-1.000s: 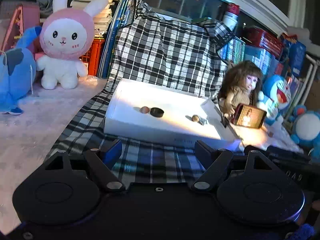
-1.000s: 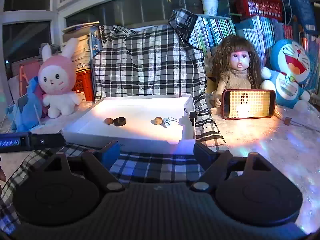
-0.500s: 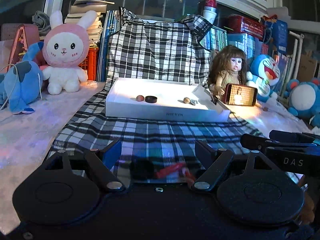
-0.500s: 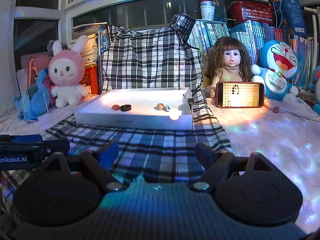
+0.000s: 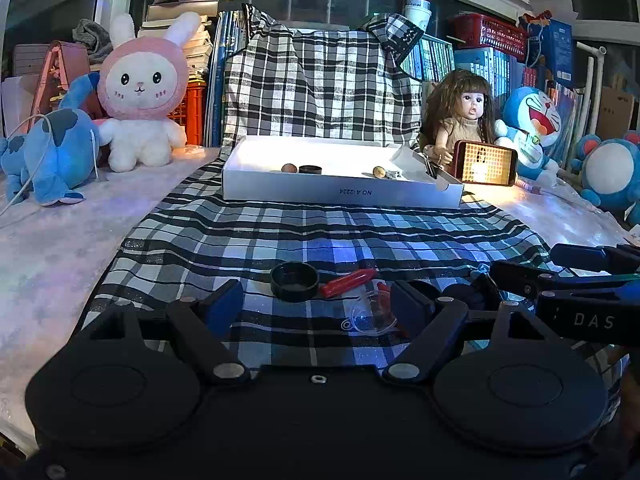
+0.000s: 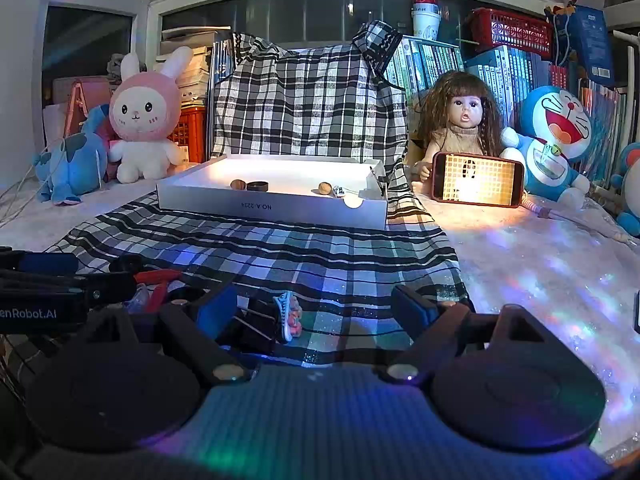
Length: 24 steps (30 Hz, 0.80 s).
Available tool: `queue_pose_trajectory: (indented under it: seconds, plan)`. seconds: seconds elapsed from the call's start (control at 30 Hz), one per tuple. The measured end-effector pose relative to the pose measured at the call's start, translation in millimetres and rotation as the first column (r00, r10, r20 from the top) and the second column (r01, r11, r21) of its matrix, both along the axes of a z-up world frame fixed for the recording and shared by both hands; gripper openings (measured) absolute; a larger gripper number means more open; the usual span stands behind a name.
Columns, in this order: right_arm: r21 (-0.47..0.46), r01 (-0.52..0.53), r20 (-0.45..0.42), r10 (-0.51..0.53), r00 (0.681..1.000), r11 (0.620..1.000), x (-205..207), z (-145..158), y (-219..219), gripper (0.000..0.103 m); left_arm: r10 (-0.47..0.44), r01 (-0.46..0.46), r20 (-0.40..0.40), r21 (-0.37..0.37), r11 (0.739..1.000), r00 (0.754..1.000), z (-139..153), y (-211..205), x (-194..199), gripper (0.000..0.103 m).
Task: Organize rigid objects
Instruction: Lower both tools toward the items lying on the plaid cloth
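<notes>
From the left wrist, the left gripper (image 5: 316, 304) hangs spread wide and empty over the near edge of the checked cloth (image 5: 320, 236); a black cap (image 5: 294, 281), a red pen (image 5: 347, 282) and a clear lid (image 5: 368, 316) lie there between its fingers. The white tray (image 5: 340, 192) sits at the cloth's far edge, holding two nuts and a black ring. From the right wrist, the right gripper (image 6: 314, 306) is likewise spread and empty, with a small toy shoe (image 6: 289, 316) and a black clip (image 6: 250, 326) just beside its left finger.
</notes>
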State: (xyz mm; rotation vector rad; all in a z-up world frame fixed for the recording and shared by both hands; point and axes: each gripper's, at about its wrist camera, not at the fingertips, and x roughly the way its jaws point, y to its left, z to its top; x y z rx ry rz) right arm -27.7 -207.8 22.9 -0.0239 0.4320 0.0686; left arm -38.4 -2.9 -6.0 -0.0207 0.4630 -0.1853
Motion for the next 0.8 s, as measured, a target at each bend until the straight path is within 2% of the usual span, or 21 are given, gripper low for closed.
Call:
queue_pose_trajectory:
  seconds: [0.2, 0.27, 0.33, 0.57, 0.67, 0.8]
  plan:
    - [-0.016, -0.01, 0.009, 0.01, 1.0, 1.0, -3, 0, 2, 0.09, -0.02, 0.02, -0.002, -0.013, 1.0, 1.0, 0, 0, 0, 0.075]
    - [-0.029, -0.021, 0.001, 0.021, 1.0, 0.999, -3, -2, 3, 0.09, -0.024, 0.024, -0.004, -0.015, 1.0, 1.0, -1, -1, 0, 0.072]
    - [-0.034, -0.022, 0.006, 0.022, 1.0, 0.999, -4, -3, 4, 0.089, -0.029, 0.029, -0.008, -0.015, 0.999, 1.0, -2, -2, 1, 0.064]
    - [-0.013, -0.014, 0.033, 0.014, 0.999, 1.0, -8, 1, 2, 0.077, -0.075, 0.075, 0.003, -0.027, 0.997, 0.997, 0, -8, -7, 0.049]
    - [-0.017, -0.018, 0.037, 0.019, 0.999, 1.0, -11, 2, 2, 0.07, -0.103, 0.103, 0.005, -0.024, 0.994, 0.995, 1, -12, -9, 0.048]
    - [0.005, -0.054, 0.008, 0.054, 0.998, 0.999, -16, 1, 4, 0.04, -0.081, 0.081, 0.022, 0.001, 0.997, 0.996, -3, -16, -12, 0.042]
